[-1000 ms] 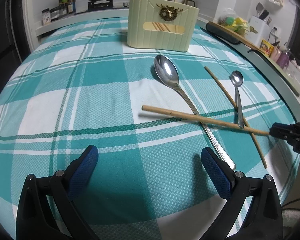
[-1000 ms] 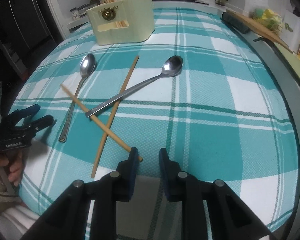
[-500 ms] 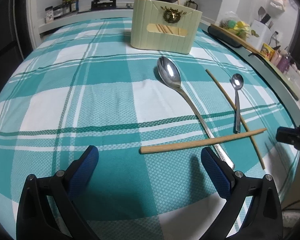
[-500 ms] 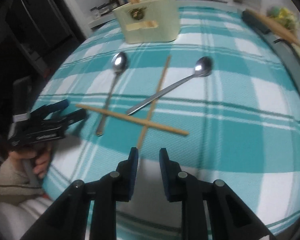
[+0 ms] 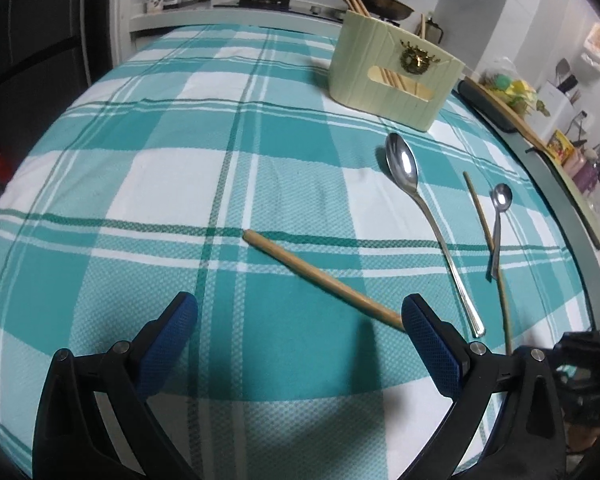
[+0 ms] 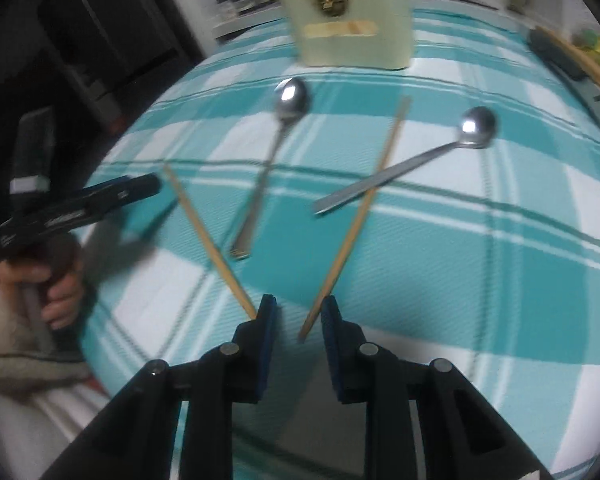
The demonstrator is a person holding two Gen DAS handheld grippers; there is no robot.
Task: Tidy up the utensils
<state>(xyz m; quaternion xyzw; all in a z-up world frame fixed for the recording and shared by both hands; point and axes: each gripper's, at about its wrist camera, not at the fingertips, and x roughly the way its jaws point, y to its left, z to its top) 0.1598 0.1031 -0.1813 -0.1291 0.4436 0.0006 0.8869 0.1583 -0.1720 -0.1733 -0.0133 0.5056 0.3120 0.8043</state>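
Cream utensil holder (image 5: 392,76) bears gold emblem (image 5: 416,60), unlettered

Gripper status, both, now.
Left gripper: open, holding nothing.
Right gripper: open with a narrow gap, empty; a chopstick ends beside its left finger.

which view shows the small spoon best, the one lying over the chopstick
The right wrist view: the small spoon lies near the middle, bowl to handle end in full, its handle plainly crossing the chopstick, though slightly blurred. In the left wrist view the same spoon sits far to the right, foreshortened and thin.
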